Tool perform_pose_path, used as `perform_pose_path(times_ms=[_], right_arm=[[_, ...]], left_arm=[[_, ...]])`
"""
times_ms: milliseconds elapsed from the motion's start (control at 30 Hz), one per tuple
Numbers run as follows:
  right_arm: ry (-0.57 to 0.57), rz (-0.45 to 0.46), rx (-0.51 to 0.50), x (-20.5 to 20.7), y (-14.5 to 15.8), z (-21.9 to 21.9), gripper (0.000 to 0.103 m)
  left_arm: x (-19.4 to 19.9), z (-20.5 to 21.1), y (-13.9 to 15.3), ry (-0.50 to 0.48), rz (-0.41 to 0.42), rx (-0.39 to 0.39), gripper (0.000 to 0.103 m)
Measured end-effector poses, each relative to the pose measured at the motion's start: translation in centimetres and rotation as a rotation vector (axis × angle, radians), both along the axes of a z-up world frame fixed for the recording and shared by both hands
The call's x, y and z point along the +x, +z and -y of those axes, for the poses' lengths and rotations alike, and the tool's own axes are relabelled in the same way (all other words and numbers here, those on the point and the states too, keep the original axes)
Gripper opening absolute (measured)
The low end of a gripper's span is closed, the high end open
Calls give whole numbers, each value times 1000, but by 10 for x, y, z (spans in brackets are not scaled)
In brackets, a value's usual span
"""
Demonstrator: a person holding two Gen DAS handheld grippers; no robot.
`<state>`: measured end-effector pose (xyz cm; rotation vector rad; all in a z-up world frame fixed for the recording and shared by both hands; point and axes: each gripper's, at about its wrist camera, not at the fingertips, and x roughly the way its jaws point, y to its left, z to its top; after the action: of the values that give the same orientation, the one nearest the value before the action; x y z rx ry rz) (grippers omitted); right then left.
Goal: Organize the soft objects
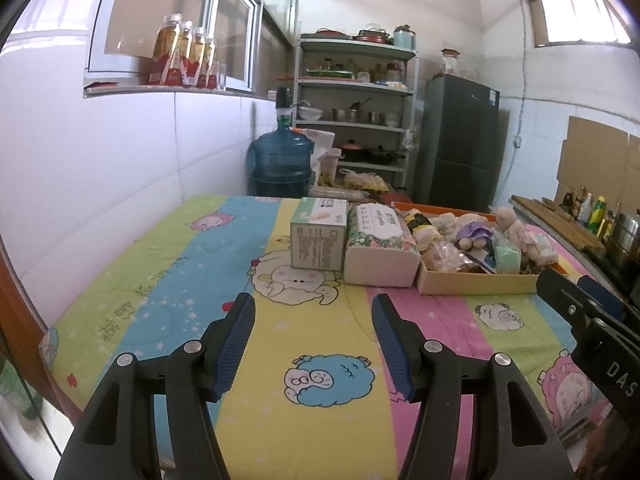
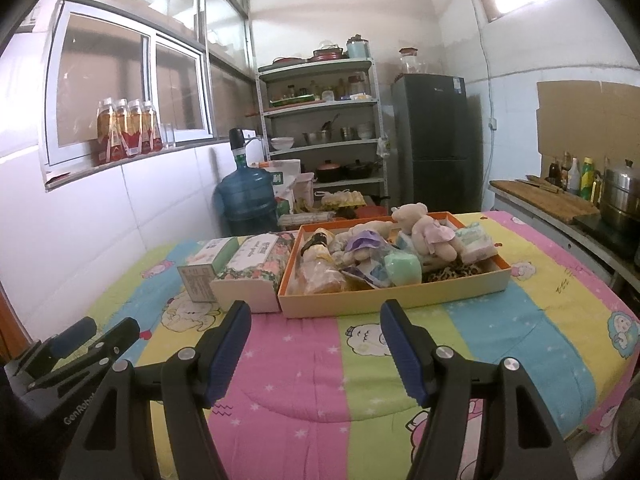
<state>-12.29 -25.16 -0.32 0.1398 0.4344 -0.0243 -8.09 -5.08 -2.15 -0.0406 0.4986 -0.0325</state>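
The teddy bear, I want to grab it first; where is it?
In the right wrist view the teddy bear lies at the far right of the orange tray, beside a tissue pack and behind the green pouch.

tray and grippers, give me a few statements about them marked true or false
1. Both grippers are open and hold nothing. True: the left gripper and the right gripper stand wide apart over the quilt.
2. The tray is empty. False: it is piled with soft toys and packets.
3. A pale teddy bear lies in the tray. True.
4. The tissue pack lies inside the tray. False: it sits outside, against the tray's left side.
5. A green box stands left of the tissue pack. True.
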Motion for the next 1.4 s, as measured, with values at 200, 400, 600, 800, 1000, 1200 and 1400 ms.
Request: perform_pose_path(times_ms=[200, 400, 600, 800, 1000, 1200, 1400], right_arm=[[7, -4, 4, -2, 0, -2, 67], [-5, -1, 3, -5, -1, -2, 67], [-17, 5, -1, -10, -2, -2, 67], [-16, 6, -3, -13, -2, -3, 67], [-12, 6, -3, -14, -2, -6, 67], [-8, 5, -5, -15, -2, -8, 67], [-7, 5, -4, -15, -1, -9, 67]], left_arm=[[-1, 0, -3, -9, -4, 3, 63], [-2, 0, -4, -20, -6, -1, 63], [-2, 1, -6, -27, -7, -6, 63], [-3, 0, -7, -28, -9, -6, 63], [-4, 0, -8, -29, -11, -7, 63], [-4, -1, -9, -29, -12, -7, 63], [-5, -1, -9, -29, -13, -7, 63]])
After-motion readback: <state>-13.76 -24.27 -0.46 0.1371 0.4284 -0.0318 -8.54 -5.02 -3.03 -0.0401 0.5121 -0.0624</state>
